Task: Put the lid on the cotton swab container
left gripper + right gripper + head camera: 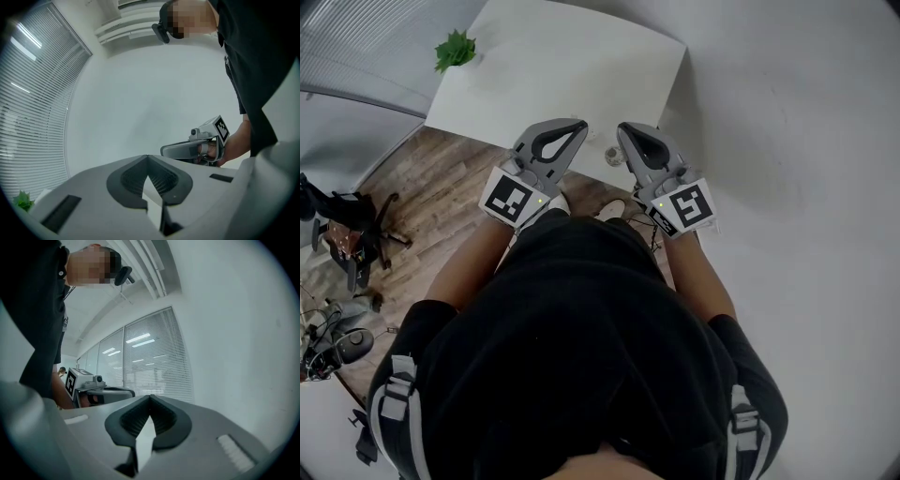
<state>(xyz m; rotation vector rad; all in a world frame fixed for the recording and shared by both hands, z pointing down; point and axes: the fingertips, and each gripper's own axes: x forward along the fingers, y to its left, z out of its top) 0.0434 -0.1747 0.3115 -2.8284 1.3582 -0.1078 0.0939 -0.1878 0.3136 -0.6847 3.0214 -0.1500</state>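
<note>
Head view: closed, empty left claw (pixel 580 125) and right claw (pixel 622 129) flank a small object (pixel 612 156) at the bench (pixel 581 66) edge; nudging could drop it.

a white table (pixel 572 66) carries a small green plant (pixel 455 49).

No legible text; left gripper (pixel 580 126) and right gripper (pixel 622 129) markers show only patterns.

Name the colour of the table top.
White; the table shows best in the head view.
</note>
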